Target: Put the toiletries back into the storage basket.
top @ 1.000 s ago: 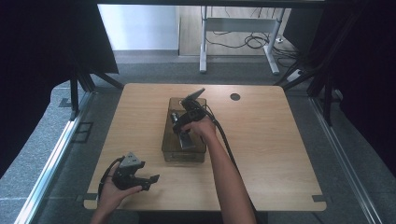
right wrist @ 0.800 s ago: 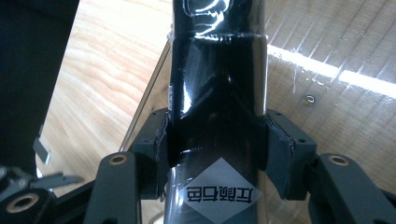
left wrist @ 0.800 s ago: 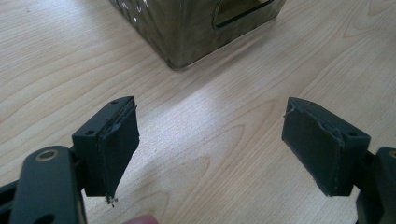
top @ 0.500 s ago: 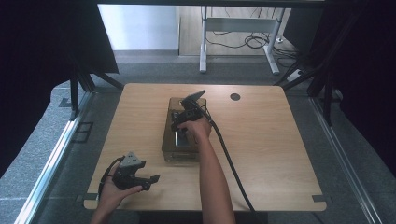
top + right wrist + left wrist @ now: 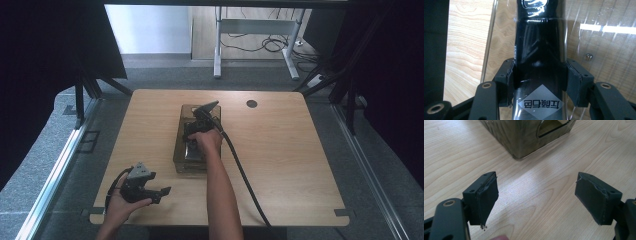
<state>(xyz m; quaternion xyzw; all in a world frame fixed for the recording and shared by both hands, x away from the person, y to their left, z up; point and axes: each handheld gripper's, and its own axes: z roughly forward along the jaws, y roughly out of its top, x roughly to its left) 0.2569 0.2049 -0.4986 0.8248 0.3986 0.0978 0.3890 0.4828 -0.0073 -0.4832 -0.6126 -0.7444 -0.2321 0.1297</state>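
Little has moved in the last second: the right forearm now runs straighter up from the table's near edge, while the right gripper (image 5: 196,131) stays over the bin (image 5: 181,156) at the middle of the table (image 5: 300,165). Its jaws are clamped on a glossy black packet (image 5: 539,62), one pad on each side, with a grey diamond label bearing printed characters just below the grip. The packet is inside the clear brownish bin, whose bottom shows wood grain through it.

At the near left corner, the left gripper (image 5: 159,192) has kept its place, held low over the table in the left hand (image 5: 120,207). Its jaws stand wide apart with nothing between them, only bare wood (image 5: 536,202), and a corner of the bin (image 5: 524,137) lies just ahead.
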